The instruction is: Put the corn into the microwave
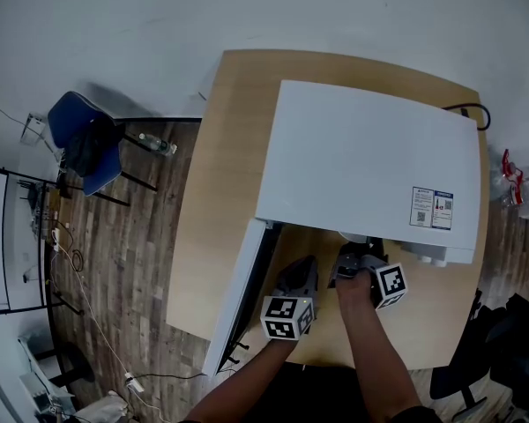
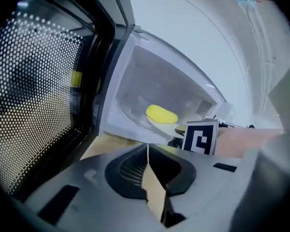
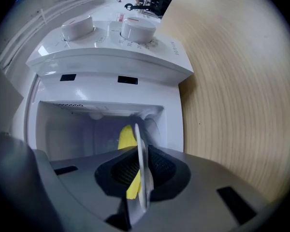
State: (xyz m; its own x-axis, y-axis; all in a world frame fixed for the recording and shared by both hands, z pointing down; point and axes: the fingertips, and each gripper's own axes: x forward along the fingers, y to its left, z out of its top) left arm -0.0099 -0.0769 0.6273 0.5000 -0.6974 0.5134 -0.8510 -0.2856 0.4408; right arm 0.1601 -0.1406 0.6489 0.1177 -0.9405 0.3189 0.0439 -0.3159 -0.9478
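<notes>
Corn (image 2: 161,114) lies on a white plate (image 3: 144,178) inside the microwave (image 1: 370,157), which stands on the tabletop (image 1: 220,192) with its door (image 2: 38,91) swung wide open. The right tongs (image 3: 140,146) are at the microwave's mouth, clenched on the plate's near rim, which shows edge-on between the jaws. The left tongs (image 2: 148,148) hover just outside the microwave's opening, jaws pressed together with nothing between them.

Corn (image 2: 161,114) on plate (image 3: 142,168) inside microwave (image 1: 361,157); microwave on table (image 1: 220,148).
</notes>
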